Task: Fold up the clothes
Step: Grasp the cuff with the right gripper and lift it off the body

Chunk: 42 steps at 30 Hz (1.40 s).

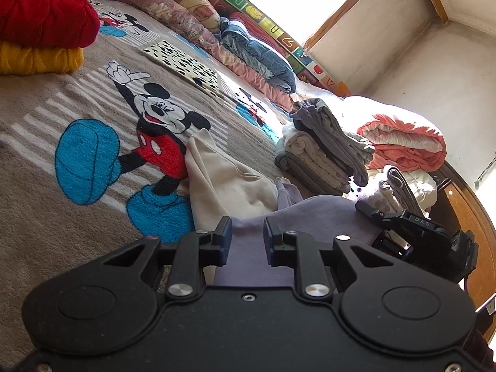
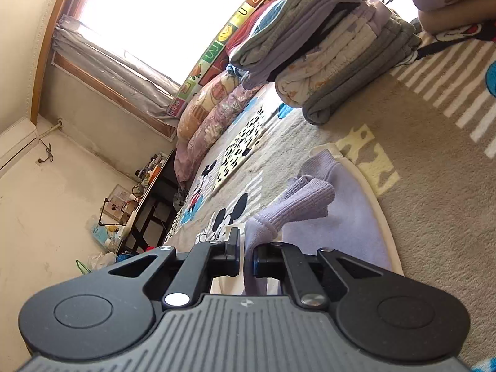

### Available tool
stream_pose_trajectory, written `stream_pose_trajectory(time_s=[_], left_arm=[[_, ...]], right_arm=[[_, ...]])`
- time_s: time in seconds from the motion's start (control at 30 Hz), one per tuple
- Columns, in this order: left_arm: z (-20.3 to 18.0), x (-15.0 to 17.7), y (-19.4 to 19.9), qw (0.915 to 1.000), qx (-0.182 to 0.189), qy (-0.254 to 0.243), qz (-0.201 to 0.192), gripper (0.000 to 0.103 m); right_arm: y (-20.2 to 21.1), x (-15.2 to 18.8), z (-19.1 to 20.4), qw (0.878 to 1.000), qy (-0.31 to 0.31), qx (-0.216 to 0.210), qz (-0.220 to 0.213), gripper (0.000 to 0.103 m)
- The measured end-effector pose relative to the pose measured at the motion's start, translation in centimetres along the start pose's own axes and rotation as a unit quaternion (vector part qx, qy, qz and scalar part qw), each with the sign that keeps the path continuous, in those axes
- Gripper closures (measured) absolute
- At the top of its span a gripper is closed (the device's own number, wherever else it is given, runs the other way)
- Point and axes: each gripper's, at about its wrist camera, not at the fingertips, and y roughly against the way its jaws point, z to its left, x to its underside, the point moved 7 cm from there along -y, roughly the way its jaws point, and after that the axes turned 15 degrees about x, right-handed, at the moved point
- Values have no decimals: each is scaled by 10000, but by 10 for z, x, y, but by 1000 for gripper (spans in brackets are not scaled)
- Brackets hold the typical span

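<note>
1. The person is working on a lilac garment [image 2: 350, 217] that is lying on the cartoon-mouse blanket [image 1: 62, 161], in front of the tall stack of folded clothes [image 2: 338, 55]. I take this stack as the landmark.
2. The right gripper [image 2: 246, 251] is closed on the ribbed cuff [image 2: 297, 204] of the lilac garment; the fabric is passing between its two pads and the cuff is hanging out toward the stack.
3. The left gripper [image 1: 247, 238] is standing with narrow jaws around a flat part of the same lilac cloth. Whether its pads are really pressing the fabric I cannot tell, because a small gap is showing on each side.
4. A cream garment [image 1: 223, 179] is lying partly under the lilac one, on the side away from the stack.
5. My judgement on progress: several pieces are already folded and stacked, and a red item [image 1: 43, 15] on a yellow one [image 1: 37, 59] is sitting far across the blanket from the stack. The lilac piece is only at its beginning, with a sleeve being brought in; the cream one is still waiting.
6. The left view is showing the right gripper from outside, near the stack, and a coral quilt [image 1: 406, 142] behind it. Only the right view is showing the pinched cuff, the window [image 2: 173, 15] and a cluttered desk [image 2: 148, 192] far beyond the stack.
</note>
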Motion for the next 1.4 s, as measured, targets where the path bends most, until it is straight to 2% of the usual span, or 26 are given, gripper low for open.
stream_pose_trajectory(time_s=[0.1,0.17,0.2,0.23,0.33,0.47,0.57,0.63,0.67,0.7,0.73,0.77,0.9,1.07,1.17,1.4], left_arm=[[-6,6,-4,9996,24,-176,221,84],[-16,12,-5,9983,27,-459,355,74],[-21,15,-6,9973,28,-601,422,59],[-27,19,-7,9960,4,-755,485,54],[-43,33,-9,9890,-151,-1297,691,53],[-61,55,-13,9698,-545,-2168,972,53],[-61,62,-12,9660,-674,-2276,1026,53],[-61,67,-12,9633,-760,-2346,1061,53],[-63,67,-10,9645,-733,-2319,1030,53],[-64,67,-10,9656,-711,-2291,998,53],[-65,67,-10,9671,-678,-2256,966,53],[-67,67,-10,9676,-641,-2242,966,53],[-68,70,-17,9657,-624,-2295,1042,53],[-61,68,-20,9670,-632,-2230,1054,53],[-59,66,-20,9679,-616,-2202,1043,53],[-54,63,-21,9684,-603,-2183,1047,53]], right_arm=[[14,-8,16,9995,206,-183,-143,94],[23,-12,22,9990,320,-227,-206,94],[27,-14,25,9987,375,-239,-243,94],[30,-16,26,9985,409,-240,-277,94],[40,-20,25,9981,441,-256,-346,94],[42,-22,18,9982,442,-195,-352,99],[34,-22,4,9996,228,-37,-182,98],[29,-19,-7,9999,57,107,-20,94],[28,-16,-14,9997,-1,252,56,85],[27,-13,-21,9992,-96,355,129,64],[28,-9,-29,9987,-237,411,180,51],[28,-6,-36,9979,-362,488,208,33],[18,12,-60,9927,-815,569,684,32],[1,31,-66,9860,-1062,541,1168,31],[-10,36,-68,9841,-1109,615,1241,31],[-24,26,-67,9881,-1074,485,993,33]])
